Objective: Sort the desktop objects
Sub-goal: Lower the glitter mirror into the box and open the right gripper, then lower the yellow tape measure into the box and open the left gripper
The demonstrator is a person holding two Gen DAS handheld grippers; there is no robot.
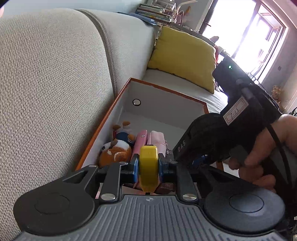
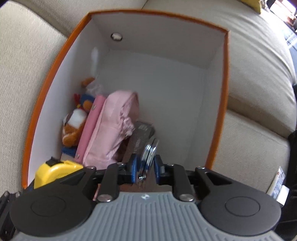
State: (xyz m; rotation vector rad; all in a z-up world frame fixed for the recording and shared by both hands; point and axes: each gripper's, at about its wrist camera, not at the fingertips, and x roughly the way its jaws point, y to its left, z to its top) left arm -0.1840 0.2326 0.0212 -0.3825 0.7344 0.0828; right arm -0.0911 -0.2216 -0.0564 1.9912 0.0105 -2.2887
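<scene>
My left gripper (image 1: 148, 167) is shut on a yellow tape measure (image 1: 148, 163) over the near end of an orange-rimmed white box (image 1: 167, 89). The tape measure (image 2: 53, 170) also shows at the lower left of the right wrist view. My right gripper (image 2: 145, 166) points down into the box (image 2: 157, 13). A blurred silver and blue metal object (image 2: 148, 152) stands between its blue pads, with slim gaps on both sides. Inside lie a plush toy (image 2: 74, 122), a pink case (image 2: 91, 126), a pink pouch (image 2: 115, 126) and a dark packet (image 2: 141, 133).
The box sits on a beige sofa seat (image 2: 250, 139) against the backrest (image 1: 55, 74). A yellow cushion (image 1: 183, 55) lies beyond it, with stacked books (image 1: 154, 13) behind. A person's hand (image 1: 269, 148) grips the right tool. A white tube (image 2: 278, 178) lies at the right.
</scene>
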